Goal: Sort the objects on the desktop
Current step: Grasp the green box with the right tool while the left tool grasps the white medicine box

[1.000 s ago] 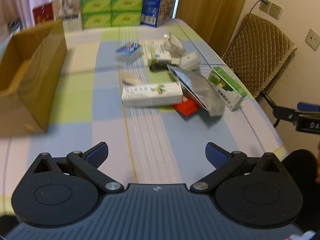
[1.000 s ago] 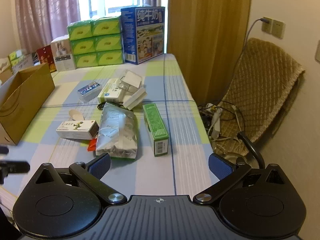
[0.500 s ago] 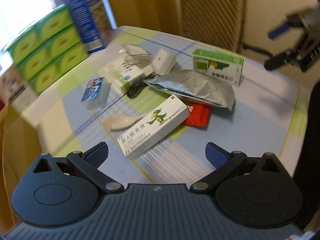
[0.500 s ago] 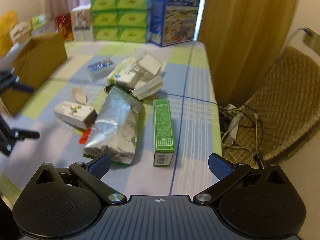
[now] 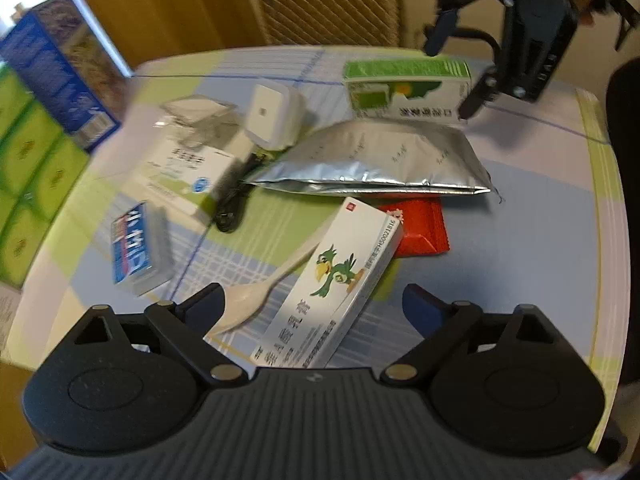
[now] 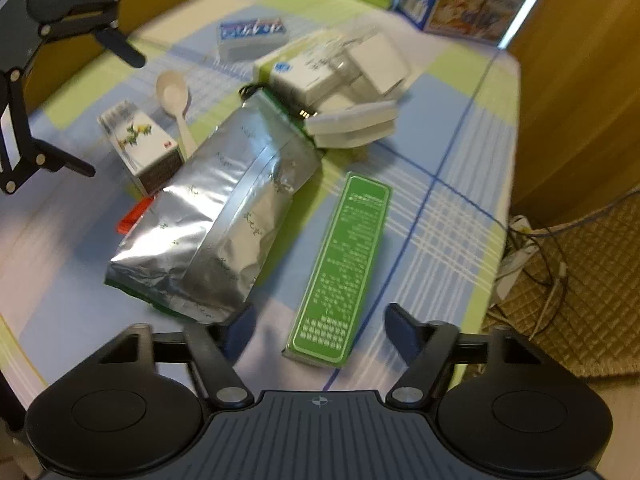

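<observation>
left gripper (image 5: 312,304) open | glossy parrot carton (image 5: 332,284) | crinkled foil pouch (image 6: 216,224)

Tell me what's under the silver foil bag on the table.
A red packet pokes out from under the silver foil bag, beside the white parrot box. How far it runs beneath, and whether anything else lies there, is hidden.

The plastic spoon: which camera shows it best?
The right wrist view: the white spoon lies bowl-up in full, only its handle tip tucked beside the parrot box. In the left wrist view the spoon is partly hidden behind the left claw.
</observation>
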A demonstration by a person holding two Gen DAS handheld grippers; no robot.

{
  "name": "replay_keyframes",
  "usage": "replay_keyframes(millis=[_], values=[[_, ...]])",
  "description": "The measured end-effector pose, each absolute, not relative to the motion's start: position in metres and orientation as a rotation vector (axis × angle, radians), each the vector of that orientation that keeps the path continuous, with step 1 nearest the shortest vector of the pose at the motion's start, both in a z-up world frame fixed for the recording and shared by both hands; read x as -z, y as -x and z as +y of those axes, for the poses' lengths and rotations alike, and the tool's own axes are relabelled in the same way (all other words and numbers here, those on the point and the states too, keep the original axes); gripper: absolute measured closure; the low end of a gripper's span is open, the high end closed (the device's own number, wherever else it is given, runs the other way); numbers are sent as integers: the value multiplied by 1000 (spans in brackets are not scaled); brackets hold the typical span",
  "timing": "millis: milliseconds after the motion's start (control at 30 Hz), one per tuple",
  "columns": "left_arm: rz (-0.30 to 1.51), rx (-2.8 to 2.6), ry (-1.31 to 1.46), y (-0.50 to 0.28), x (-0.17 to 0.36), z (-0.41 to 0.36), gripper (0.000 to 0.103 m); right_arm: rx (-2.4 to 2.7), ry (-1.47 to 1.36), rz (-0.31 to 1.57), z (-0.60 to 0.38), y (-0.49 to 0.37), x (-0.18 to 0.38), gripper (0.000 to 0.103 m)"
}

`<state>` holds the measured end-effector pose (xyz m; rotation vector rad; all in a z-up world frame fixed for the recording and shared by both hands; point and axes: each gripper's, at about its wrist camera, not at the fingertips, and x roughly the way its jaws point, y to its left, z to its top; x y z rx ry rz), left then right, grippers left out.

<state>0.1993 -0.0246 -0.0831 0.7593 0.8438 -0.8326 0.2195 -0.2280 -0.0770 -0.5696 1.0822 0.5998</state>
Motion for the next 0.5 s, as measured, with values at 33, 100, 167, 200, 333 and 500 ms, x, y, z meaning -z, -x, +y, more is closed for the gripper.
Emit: replay_keyframes(millis=[33,100,167,200,333,500], values=[[854,849,-775,-202,86,-27,15,-605,577,1094,-227,-223,80,44],[884,884,-803,-207,93,-32,22,-601,585,1113,-225,-228,85,50],[911,906,-810,-211,99,-34,30,-588,584,1133,-226,-232,90,64],[928,909,-808,-213,101,-35,41,-578,577,1142,-227,-233,91,69],[959,873,-771,-213,104,-34,57,-527,521,1156,-230,-228,91,74],[1062,713,-615,-194,101,-29,64,-432,440,1147,-229,-194,81,75]])
